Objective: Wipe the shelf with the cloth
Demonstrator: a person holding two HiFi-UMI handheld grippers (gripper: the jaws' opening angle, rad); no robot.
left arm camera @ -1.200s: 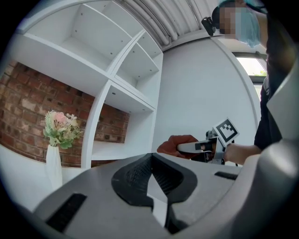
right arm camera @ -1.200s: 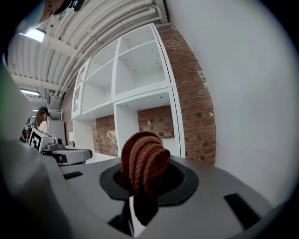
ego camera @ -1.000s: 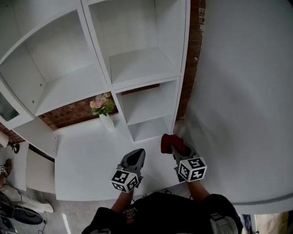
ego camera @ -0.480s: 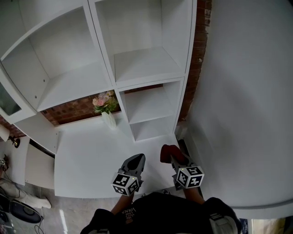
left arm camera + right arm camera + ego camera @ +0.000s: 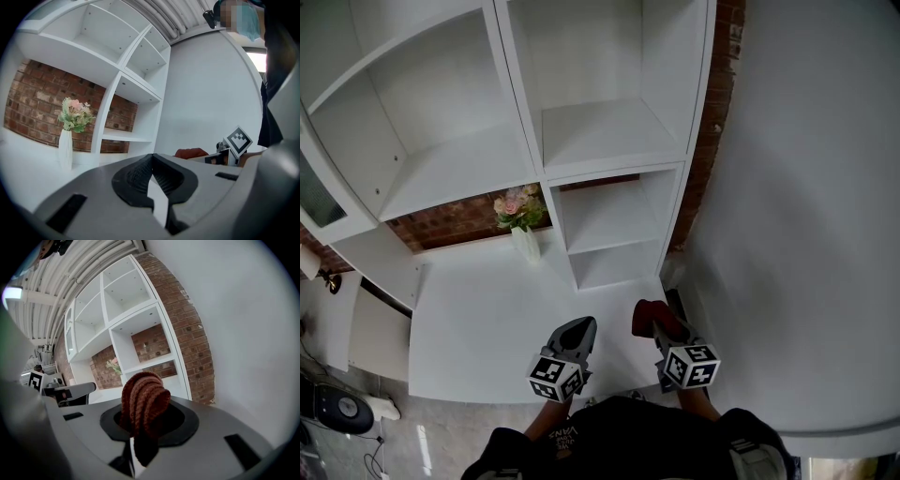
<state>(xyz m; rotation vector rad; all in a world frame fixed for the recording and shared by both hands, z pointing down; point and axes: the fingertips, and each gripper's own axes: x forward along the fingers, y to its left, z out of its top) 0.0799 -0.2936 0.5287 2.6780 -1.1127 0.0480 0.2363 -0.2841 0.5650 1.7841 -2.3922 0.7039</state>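
Note:
A rust-red knitted cloth [image 5: 143,408] is bunched between the jaws of my right gripper [image 5: 661,323], which is shut on it; the cloth [image 5: 652,316] also shows from the head view, and the cloth [image 5: 191,153] peeks in at the right of the left gripper view. My left gripper [image 5: 575,333] hovers beside it, jaws shut with nothing between them. Both hang over the near edge of the white counter [image 5: 478,319], in front of the white shelf unit [image 5: 600,141]. The low shelf compartments [image 5: 605,217] lie just ahead of the right gripper.
A white vase of pink flowers [image 5: 522,225] stands on the counter against the brick wall [image 5: 450,223]. A plain white wall [image 5: 806,206] runs along the right. A lower cabinet top [image 5: 375,333] sits at the left, with floor clutter beyond.
Both grippers have drawn back slightly toward me and lower in the head view. The cloth stays clamped in the right gripper.

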